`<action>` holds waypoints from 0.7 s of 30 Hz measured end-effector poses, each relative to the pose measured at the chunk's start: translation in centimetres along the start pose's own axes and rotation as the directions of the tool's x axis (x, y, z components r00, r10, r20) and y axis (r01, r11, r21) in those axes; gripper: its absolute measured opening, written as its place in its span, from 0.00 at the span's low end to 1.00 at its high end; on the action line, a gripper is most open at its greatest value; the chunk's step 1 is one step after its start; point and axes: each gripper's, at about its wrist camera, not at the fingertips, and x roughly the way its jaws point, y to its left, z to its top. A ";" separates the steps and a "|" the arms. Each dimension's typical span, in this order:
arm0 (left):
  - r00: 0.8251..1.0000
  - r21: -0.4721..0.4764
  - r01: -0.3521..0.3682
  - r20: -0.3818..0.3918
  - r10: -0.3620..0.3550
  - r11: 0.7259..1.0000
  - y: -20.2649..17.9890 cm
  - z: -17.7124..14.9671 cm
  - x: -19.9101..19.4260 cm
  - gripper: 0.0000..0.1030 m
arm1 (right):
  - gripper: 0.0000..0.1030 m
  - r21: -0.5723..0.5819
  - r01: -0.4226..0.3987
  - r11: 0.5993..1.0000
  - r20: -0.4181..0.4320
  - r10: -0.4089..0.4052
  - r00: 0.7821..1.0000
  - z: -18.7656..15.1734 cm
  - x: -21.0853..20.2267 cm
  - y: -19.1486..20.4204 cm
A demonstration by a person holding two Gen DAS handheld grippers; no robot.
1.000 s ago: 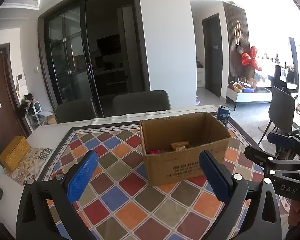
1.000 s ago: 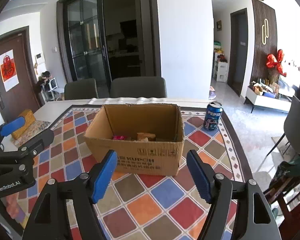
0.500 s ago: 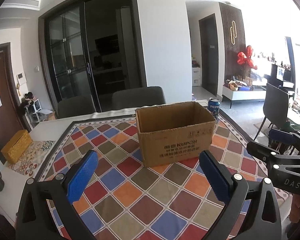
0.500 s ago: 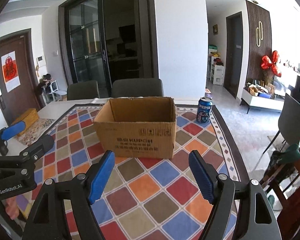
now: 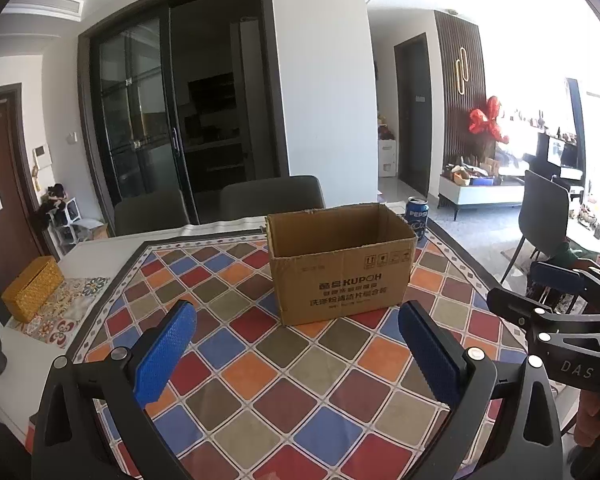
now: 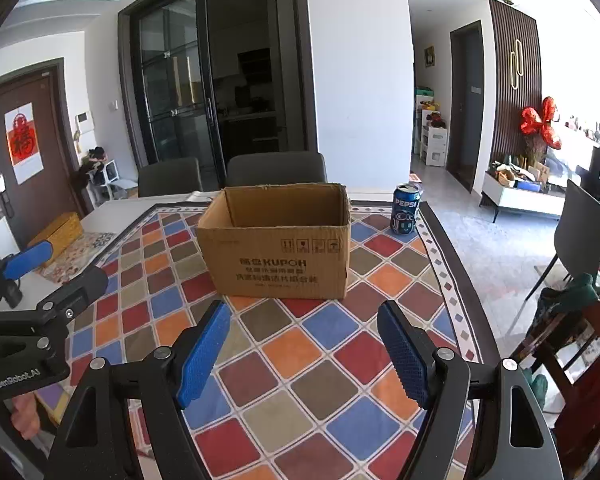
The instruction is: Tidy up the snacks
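Closest to the cameras are the two grippers, both hovering low over the near end of the table: the left gripper (image 5: 296, 344) has its blue pads spread wide with nothing but tablecloth between them, and the right gripper (image 6: 304, 344) is the same deal, jaws well apart and holding nothing. Each one shows up off to the side in the other's view, so they sit side by side and apart. Under them is the checkered tablecloth (image 6: 284, 348), all red, blue, orange and olive diamonds with a dark border. Past the fingertips, well clear of both grippers, stands the cardboard box (image 6: 276, 248), upright, top open, printed side facing us. From this low angle you only see the inside of its far wall, so I can't tell what's in it. Just beyond its right corner is a Pepsi can (image 6: 406, 210), upright on the cloth near the table's far right edge, close to the box but not touching. Over on the left end of the table there's a yellow woven box (image 5: 32, 288) on a patterned mat. Behind the table are two grey chairs (image 6: 276, 168), then dark glass sliding doors (image 6: 180, 92).
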 end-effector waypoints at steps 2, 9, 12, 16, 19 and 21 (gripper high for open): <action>1.000 -0.004 -0.001 0.002 0.001 1.000 0.0 0.0 -0.2 1.00 | 0.75 -0.003 0.002 1.000 0.004 -0.002 1.000 -0.1 -0.2 0.2; 1.000 -0.004 -0.001 0.006 0.001 1.000 0.1 0.0 -0.5 1.00 | 0.75 -0.008 0.010 1.000 0.022 -0.010 1.000 0.0 -0.8 0.3; 1.000 -0.003 -0.003 0.013 0.004 1.000 0.1 0.1 -0.9 1.00 | 0.75 -0.008 0.006 1.000 0.027 -0.006 1.000 0.0 -1.1 0.4; 1.000 -0.004 -0.003 0.021 0.003 1.000 0.1 0.2 -1.3 1.00 | 0.75 -0.008 0.003 1.000 0.030 -0.003 1.000 -0.1 -1.4 0.4; 1.000 -0.008 0.000 0.022 0.000 1.000 0.1 0.2 -1.3 1.00 | 0.75 -0.005 0.001 1.000 0.029 -0.001 1.000 -0.1 -1.4 0.4; 1.000 -0.016 0.006 0.022 -0.005 1.000 0.1 0.3 -1.5 1.00 | 0.75 -0.007 0.004 1.000 0.031 -0.003 1.000 -0.1 -1.4 0.4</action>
